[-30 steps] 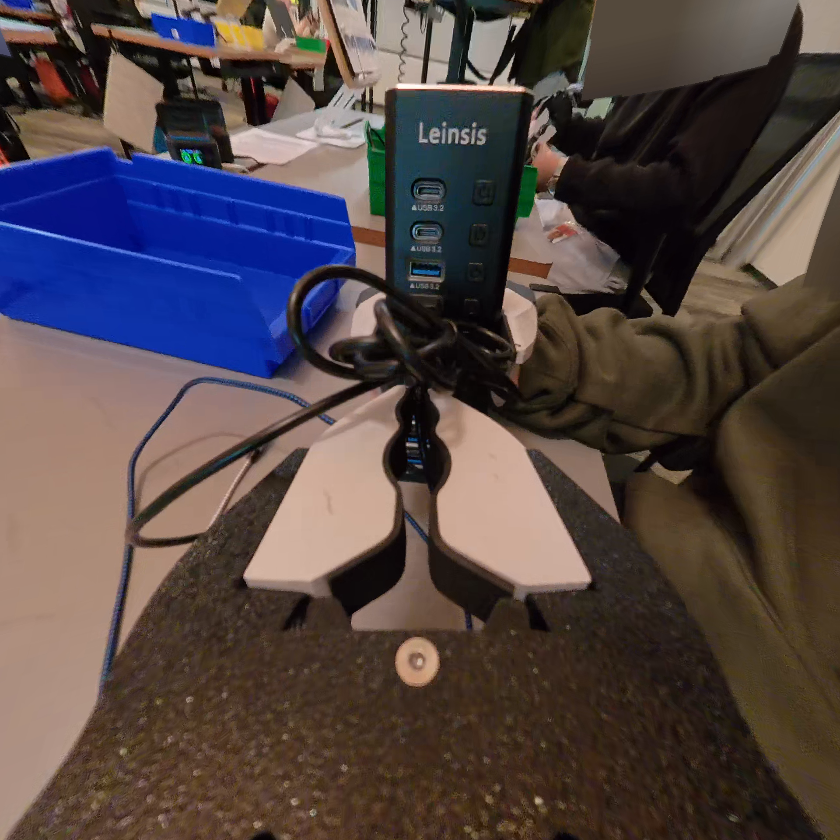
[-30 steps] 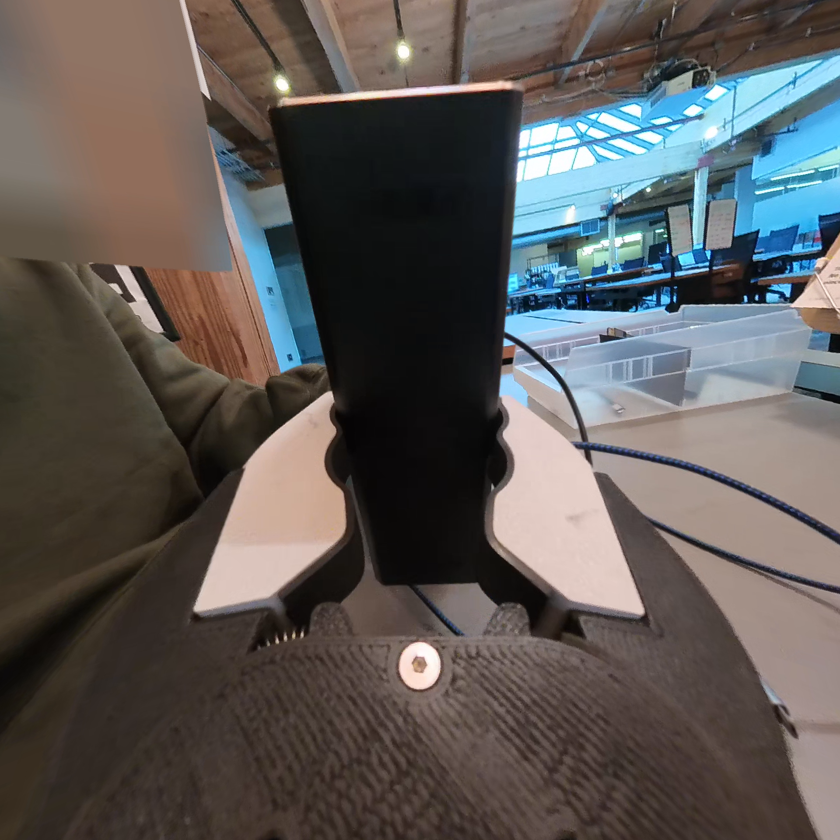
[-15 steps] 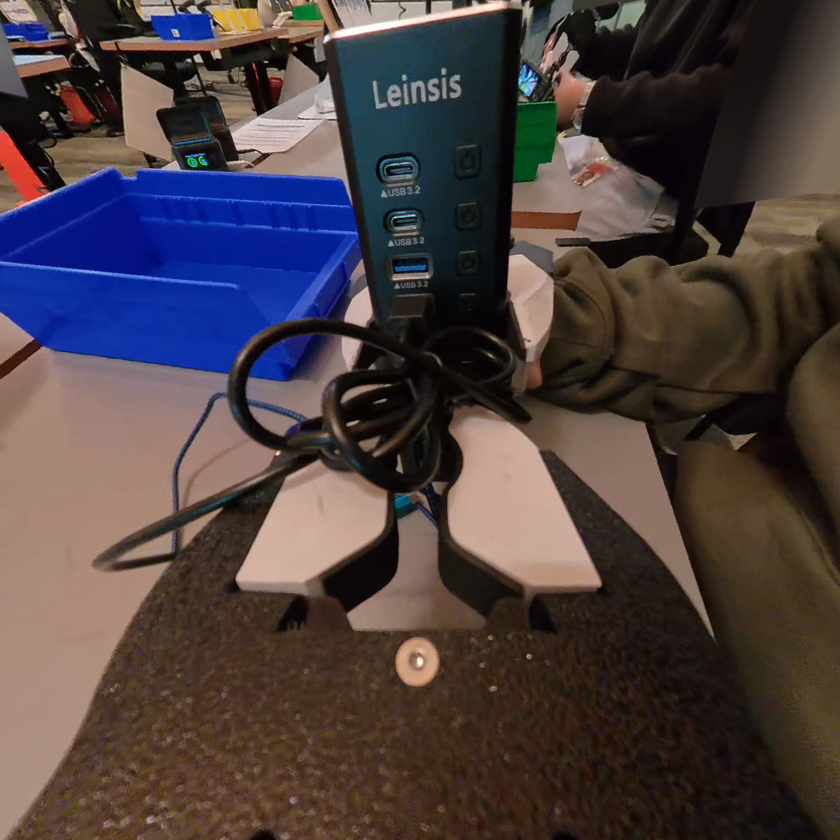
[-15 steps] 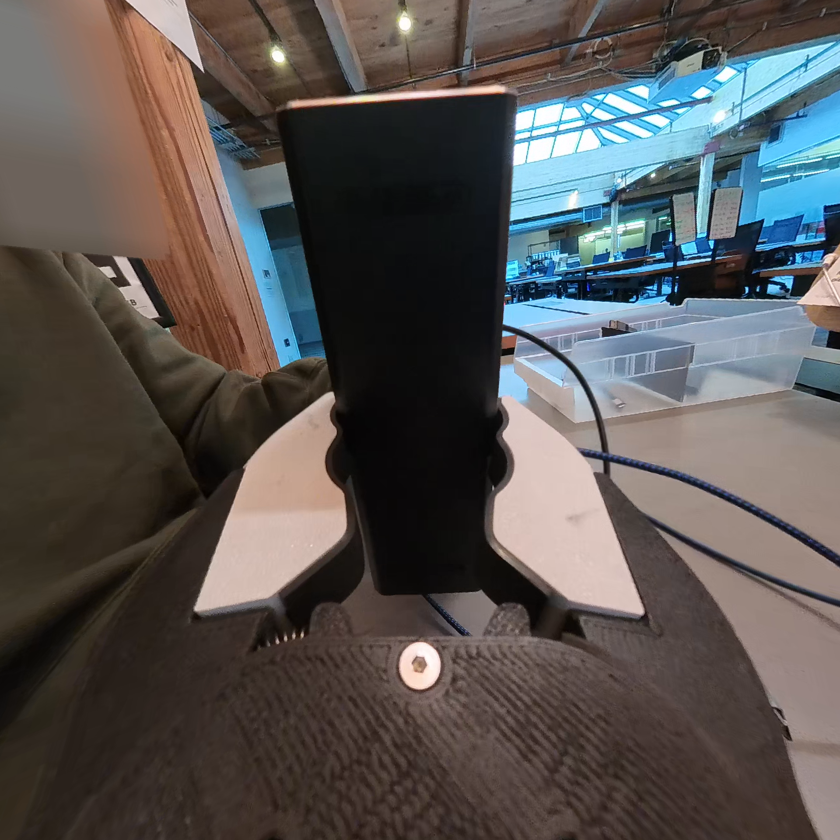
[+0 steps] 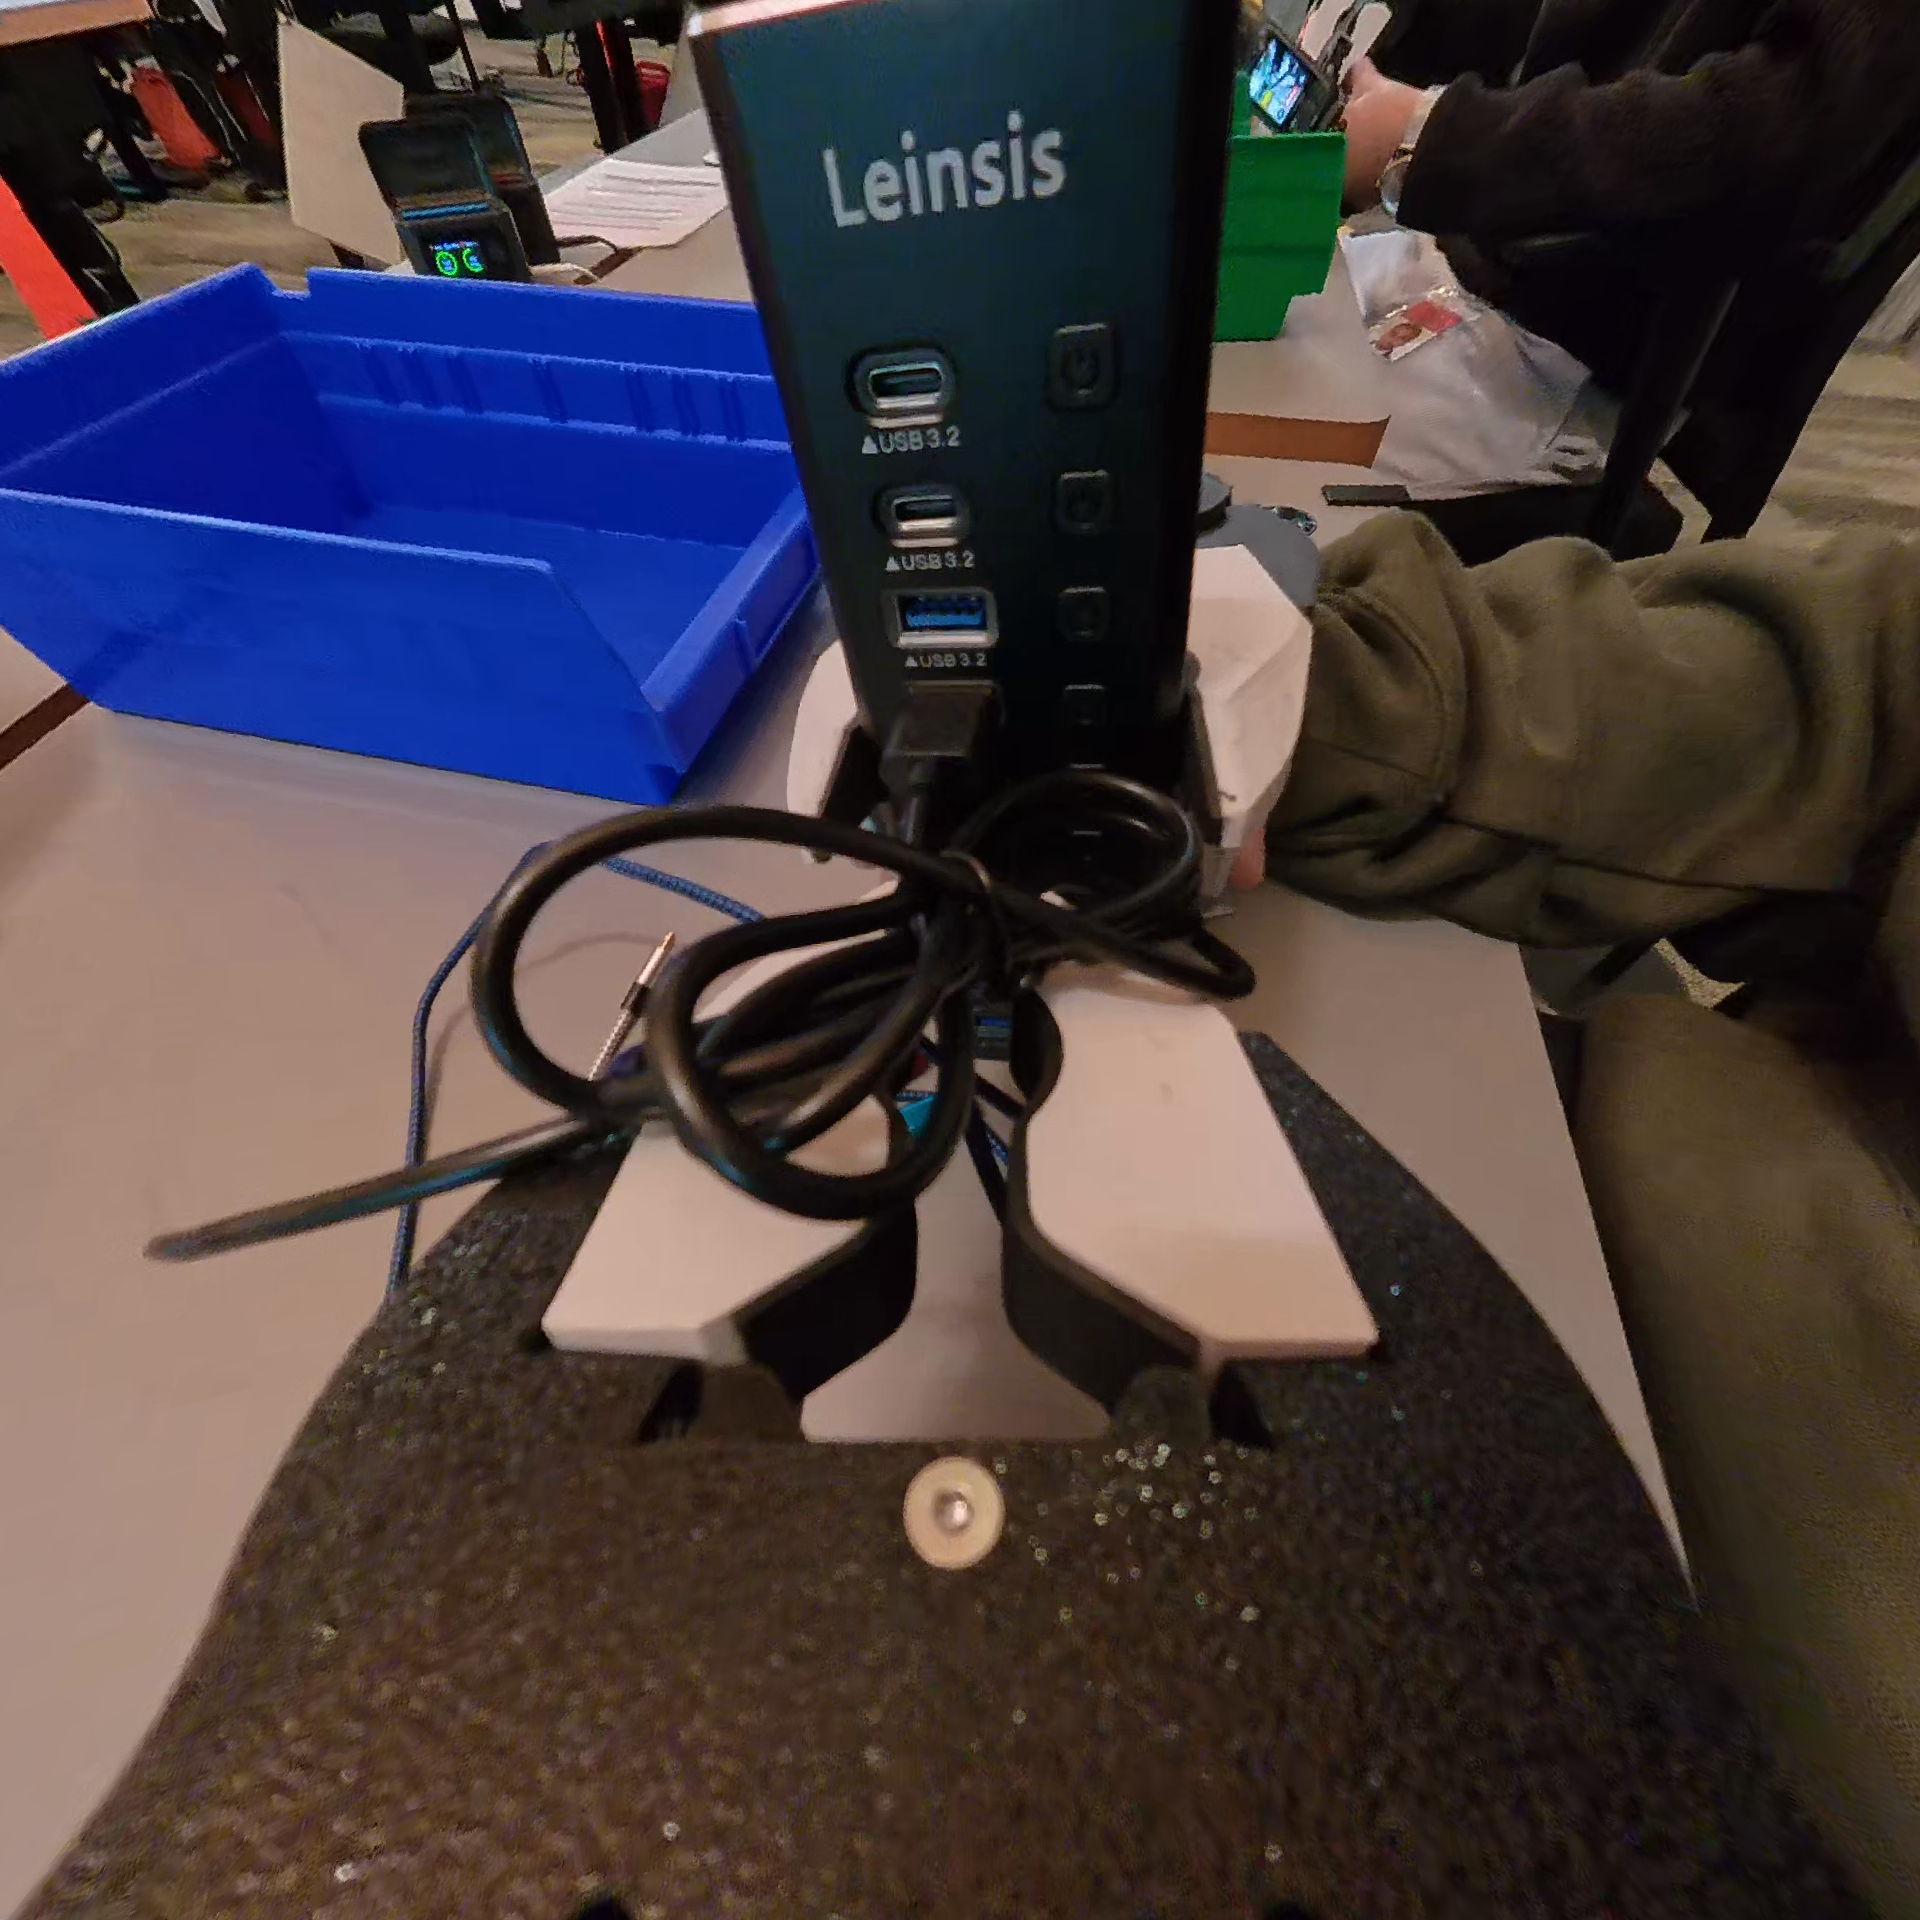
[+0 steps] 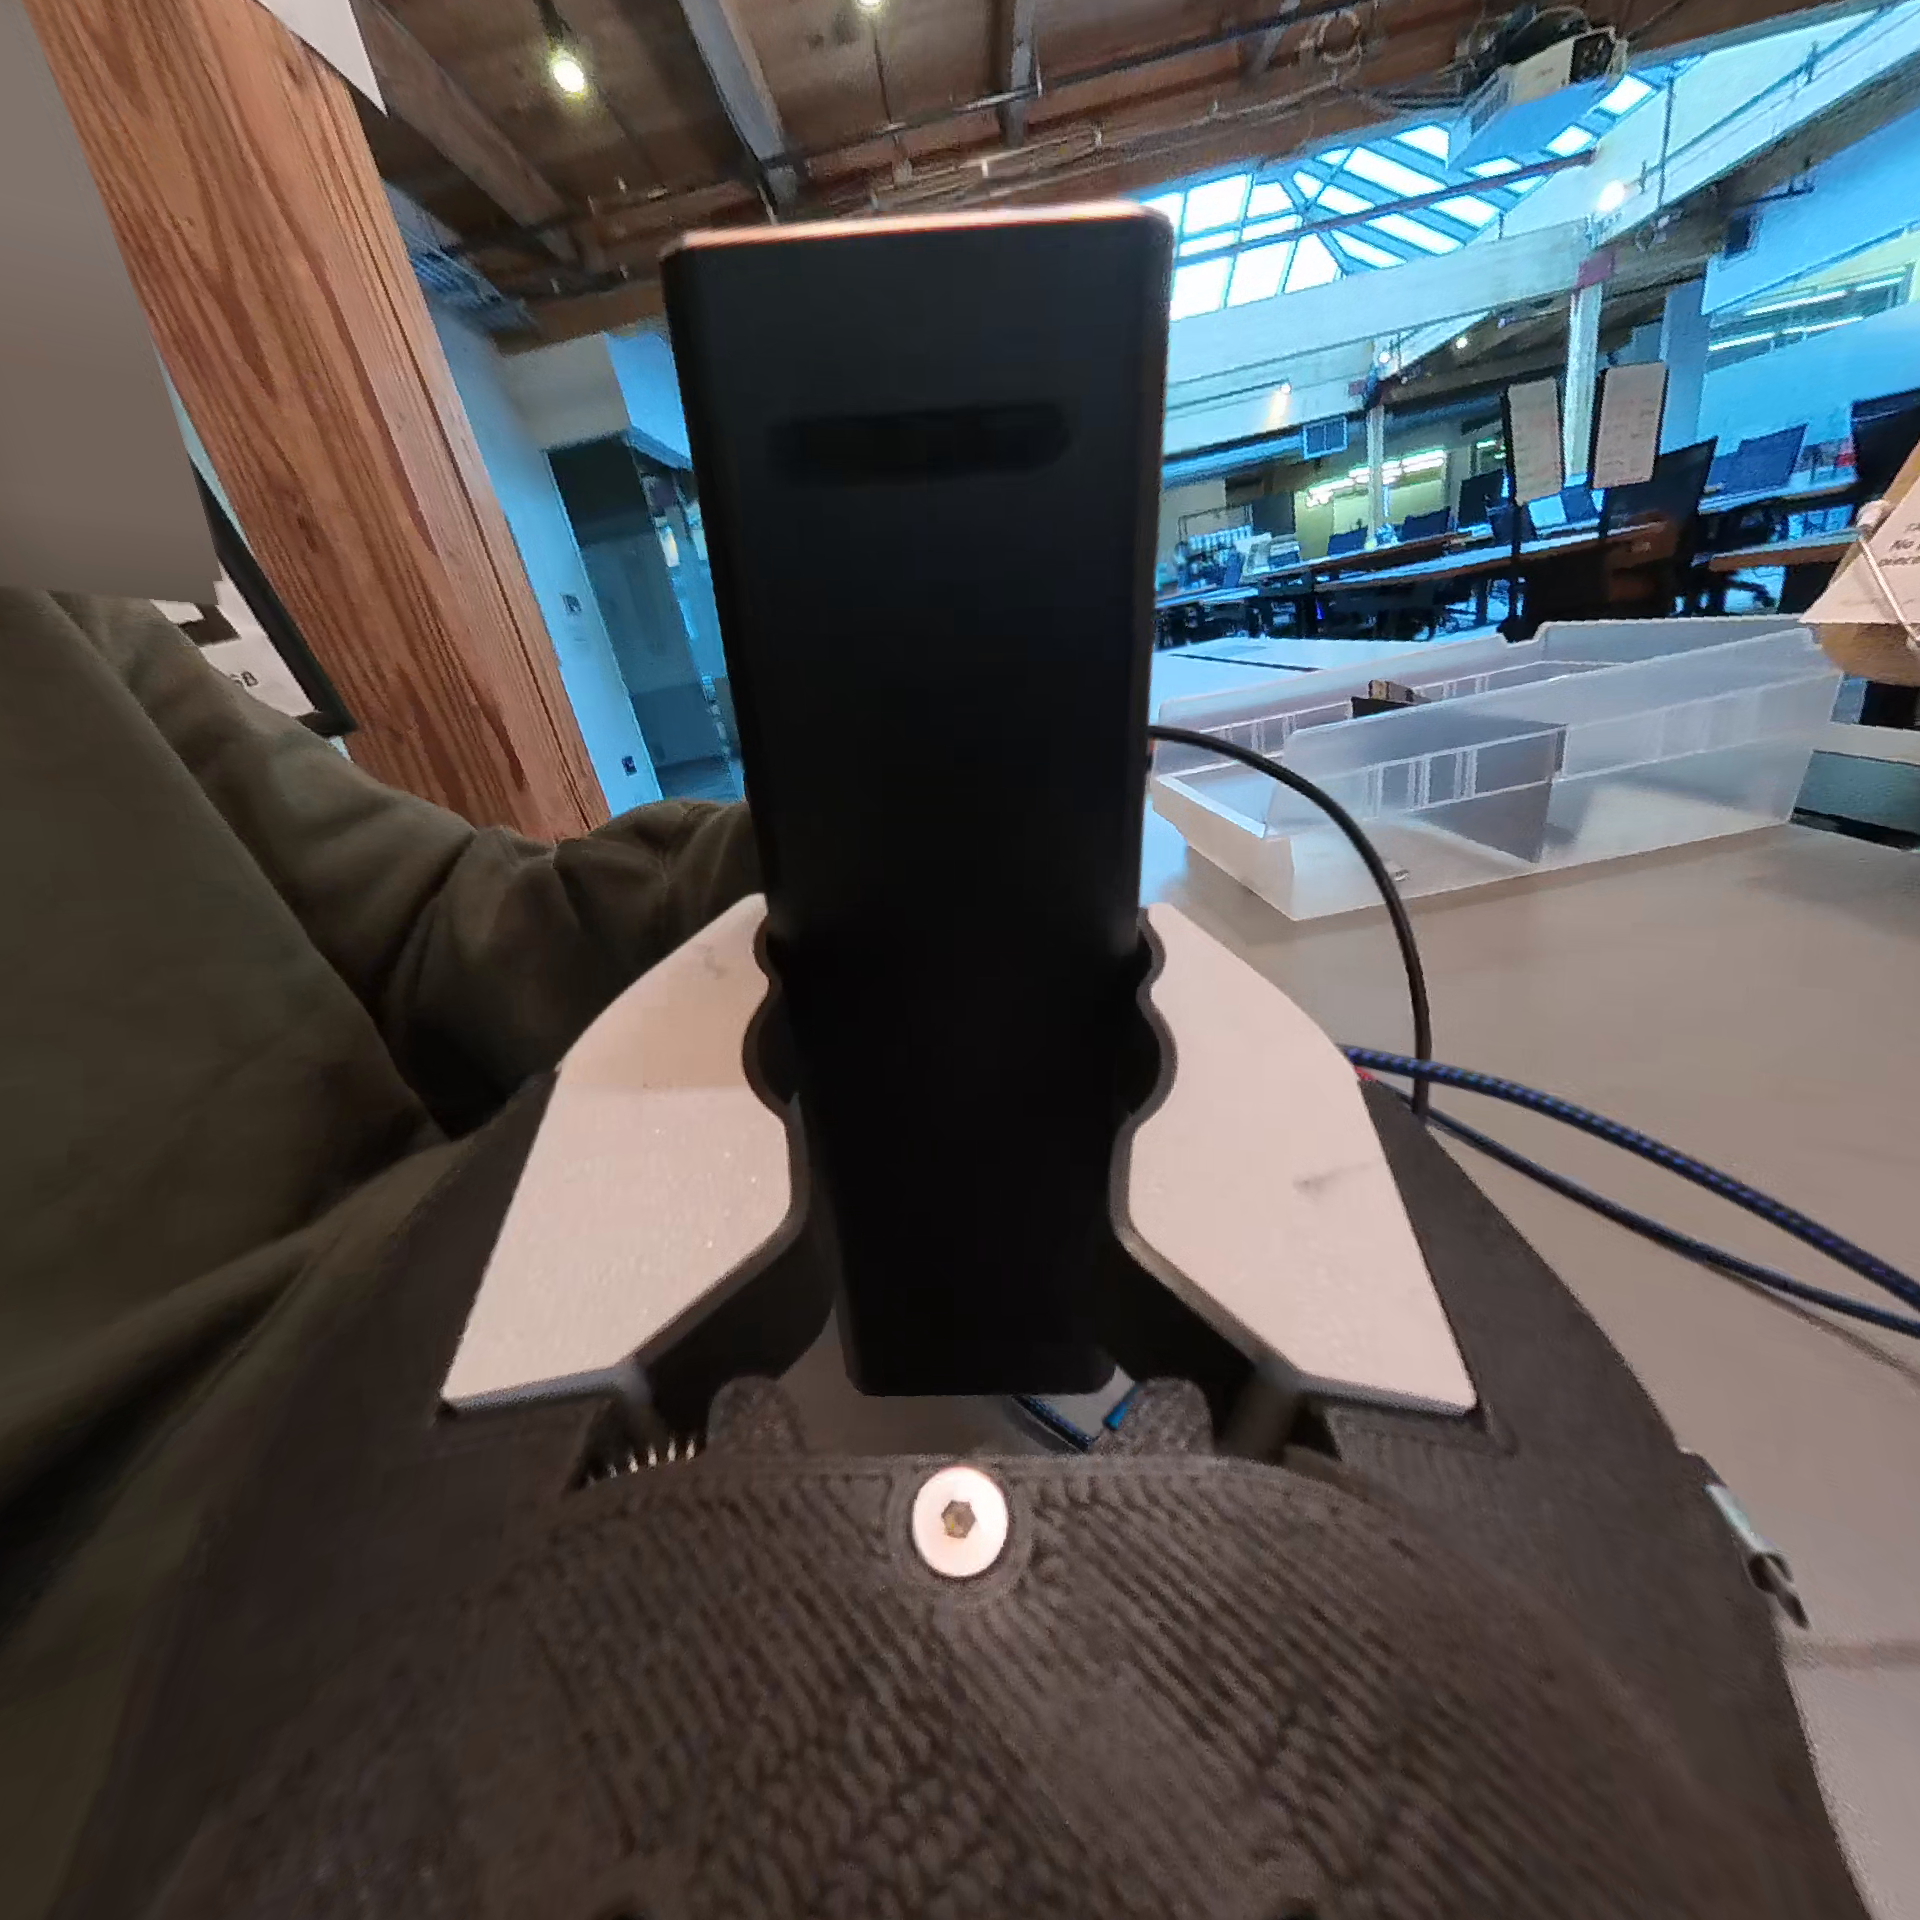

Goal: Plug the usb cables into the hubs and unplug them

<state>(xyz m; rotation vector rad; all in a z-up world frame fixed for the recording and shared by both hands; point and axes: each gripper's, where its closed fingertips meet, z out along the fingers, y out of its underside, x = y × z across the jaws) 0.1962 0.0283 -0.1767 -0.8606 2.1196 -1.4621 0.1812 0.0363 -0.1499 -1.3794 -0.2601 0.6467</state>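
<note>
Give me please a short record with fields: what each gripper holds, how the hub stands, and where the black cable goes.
right gripper: shut on the black hub, at its lower end
left gripper: nearly closed on a blue-tipped connector
hub pose: upright, ports facing the left gripper
black cable: its plug sits in the lowest visible port; coils drape over the left gripper's fingers
free ports: three above the plug
beside hub: blue bin

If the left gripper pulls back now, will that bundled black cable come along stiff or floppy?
Probably floppy: the black cable hangs in loose tangled loops over the left gripper. It would likely drag and snag, since one plug sits in the hub. The blue braided cable is mixed in and may follow.
</note>
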